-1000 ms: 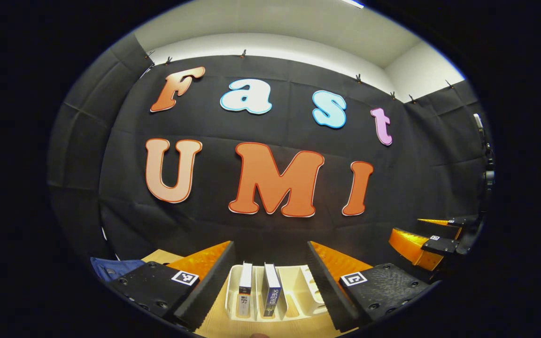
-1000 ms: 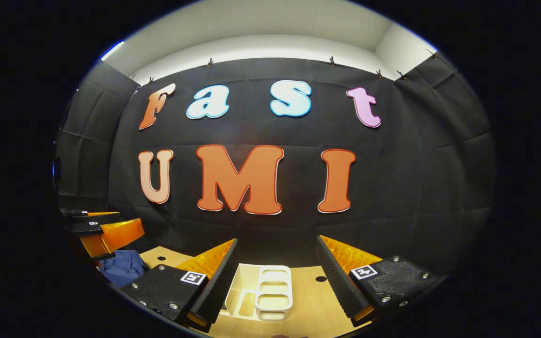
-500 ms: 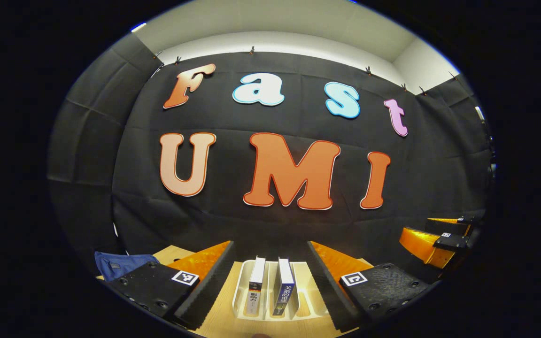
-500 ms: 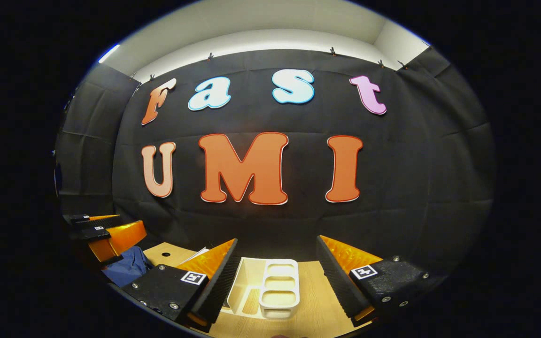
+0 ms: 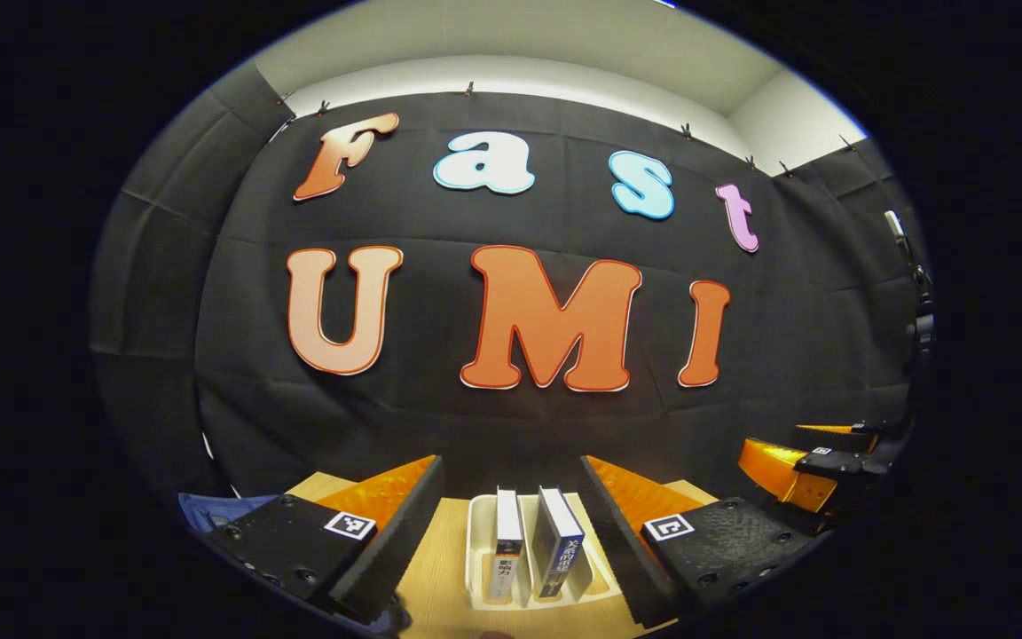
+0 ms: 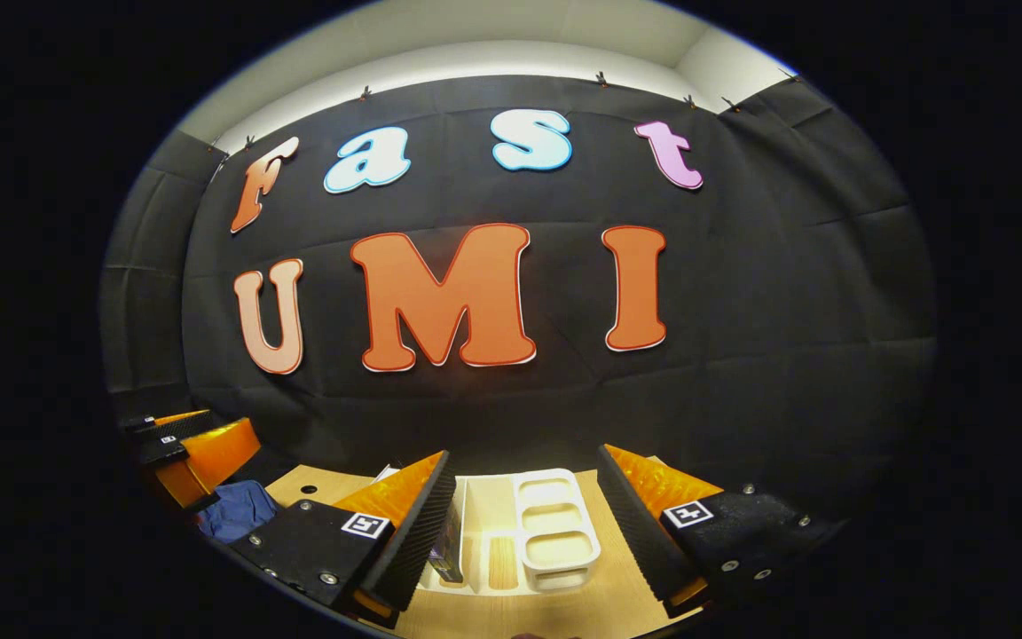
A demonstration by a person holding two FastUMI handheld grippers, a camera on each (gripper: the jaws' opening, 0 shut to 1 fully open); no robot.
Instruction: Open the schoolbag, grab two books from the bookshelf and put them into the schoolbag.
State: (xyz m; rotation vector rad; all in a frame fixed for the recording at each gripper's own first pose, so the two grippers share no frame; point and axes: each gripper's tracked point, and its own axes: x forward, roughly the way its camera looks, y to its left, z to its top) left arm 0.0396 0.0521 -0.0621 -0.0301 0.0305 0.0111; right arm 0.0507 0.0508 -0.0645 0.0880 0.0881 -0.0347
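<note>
A white bookshelf rack stands on the wooden table, framed by my left gripper's fingers. Two books stand upright in it, one with a white spine and one dark blue. My left gripper is open, short of the books and touching nothing. My right gripper is open too, over the rack's right compartments. A dark book's edge peeks out beside its left finger. The blue schoolbag lies at the table's left end, mostly hidden.
The wooden table runs up to the black cloth wall. Off to the right in the left gripper view hangs the right gripper. The left gripper hangs above the bag in the right gripper view. The table has a small hole.
Both views have tipped down and drawn closer to the rack. The books have slid rightward in the left gripper view. A book's edge has come into the right gripper view.
</note>
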